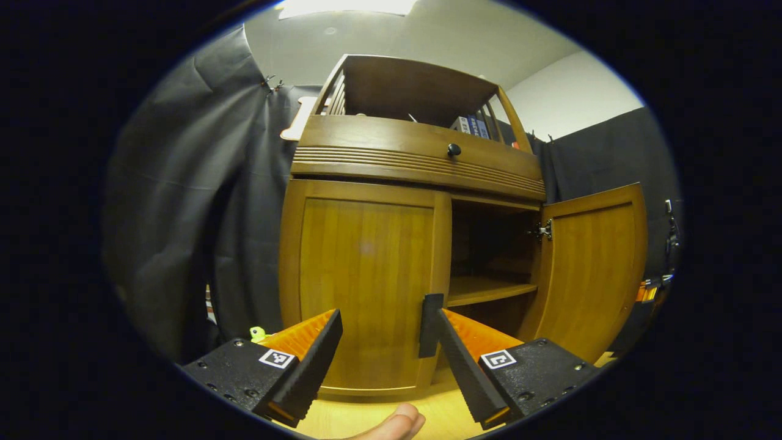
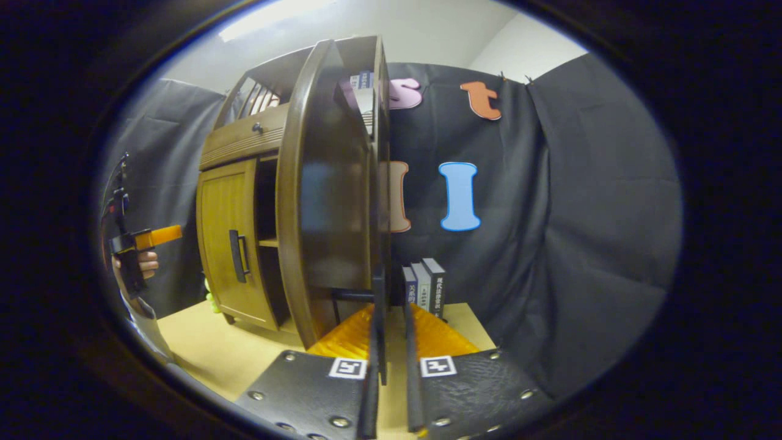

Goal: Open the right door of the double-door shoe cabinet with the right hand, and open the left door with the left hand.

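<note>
Left gripper view puts the shoe cabinet (image 1: 415,244) square ahead of me on the pale table (image 1: 366,418), a solid wooden piece that should stay put while its doors swing. Its right door (image 1: 589,269) already stands wide on its hinge (image 1: 542,230), baring a shelf (image 1: 489,289) inside. The left door (image 1: 366,287) is shut flat against the frame. I judge both doors stiff, smooth-lacquered panels, fairly light on their hinges but slippery on the face, so the place to take hold is the dark upright handle (image 1: 431,325) at the left door's inner edge, not the panel itself.

My left gripper (image 1: 382,333) is spread wide with nothing in it, and its right finger sits just beside that handle; whether it touches I cannot say.

In the right gripper view the open right door (image 2: 330,195) stands edge-on close before me, and my right gripper (image 2: 391,379) is drawn narrow around a thin dark edge there, probably the door's handle or rim, though the angle is too tight to be sure both fingers press. A few books (image 2: 424,287) stand just beyond. My other gripper (image 2: 137,244) shows far left, held in a hand (image 2: 146,263).
</note>
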{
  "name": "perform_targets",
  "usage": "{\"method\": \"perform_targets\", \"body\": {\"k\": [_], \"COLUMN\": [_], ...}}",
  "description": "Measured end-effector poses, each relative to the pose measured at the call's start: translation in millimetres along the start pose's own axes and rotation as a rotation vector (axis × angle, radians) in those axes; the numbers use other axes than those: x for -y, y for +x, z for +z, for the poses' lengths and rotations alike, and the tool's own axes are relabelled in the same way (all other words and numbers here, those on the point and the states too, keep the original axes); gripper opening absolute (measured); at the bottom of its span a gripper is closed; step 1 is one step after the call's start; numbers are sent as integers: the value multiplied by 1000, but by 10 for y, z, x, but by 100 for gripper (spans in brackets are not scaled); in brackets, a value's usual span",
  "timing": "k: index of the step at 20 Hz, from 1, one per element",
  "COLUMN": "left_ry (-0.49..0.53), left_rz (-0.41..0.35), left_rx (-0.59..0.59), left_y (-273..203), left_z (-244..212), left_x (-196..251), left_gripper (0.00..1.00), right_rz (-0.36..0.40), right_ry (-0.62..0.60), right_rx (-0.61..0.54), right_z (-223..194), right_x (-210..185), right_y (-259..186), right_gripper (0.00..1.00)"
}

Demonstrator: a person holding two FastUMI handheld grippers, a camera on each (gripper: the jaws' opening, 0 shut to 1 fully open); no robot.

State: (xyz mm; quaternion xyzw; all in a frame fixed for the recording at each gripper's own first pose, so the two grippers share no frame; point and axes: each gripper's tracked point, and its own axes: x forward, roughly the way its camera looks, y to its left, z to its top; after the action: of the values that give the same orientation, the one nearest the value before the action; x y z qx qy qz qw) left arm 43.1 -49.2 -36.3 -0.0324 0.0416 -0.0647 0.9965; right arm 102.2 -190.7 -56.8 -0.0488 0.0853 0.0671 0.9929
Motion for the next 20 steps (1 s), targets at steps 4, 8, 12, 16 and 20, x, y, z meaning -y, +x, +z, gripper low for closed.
{"method": "perform_targets", "body": {"k": [4,8,12,16,20], "left_ry": [-26,22,74,153,164], "left_rz": [4,2,-4,54,111], "left_rx": [-45,-84,-86,-41,-36], "left_y": [104,234,381,688,1055], "left_z": [-165,-366,-545,-540,-558], "left_x": [97,297,514,585,531], "left_gripper": [95,91,91,96,96], "right_rz": [-108,-126,-151,-129,-139], "right_ry": [-15,26,40,82,64], "right_rx": [72,172,218,252,283], "right_z": [60,178,143,37,8], "right_x": [158,258,260,110,49], "right_y": [-284,-708,-1171,-1443,-1655], "right_gripper": [77,93,100,100,97]}}
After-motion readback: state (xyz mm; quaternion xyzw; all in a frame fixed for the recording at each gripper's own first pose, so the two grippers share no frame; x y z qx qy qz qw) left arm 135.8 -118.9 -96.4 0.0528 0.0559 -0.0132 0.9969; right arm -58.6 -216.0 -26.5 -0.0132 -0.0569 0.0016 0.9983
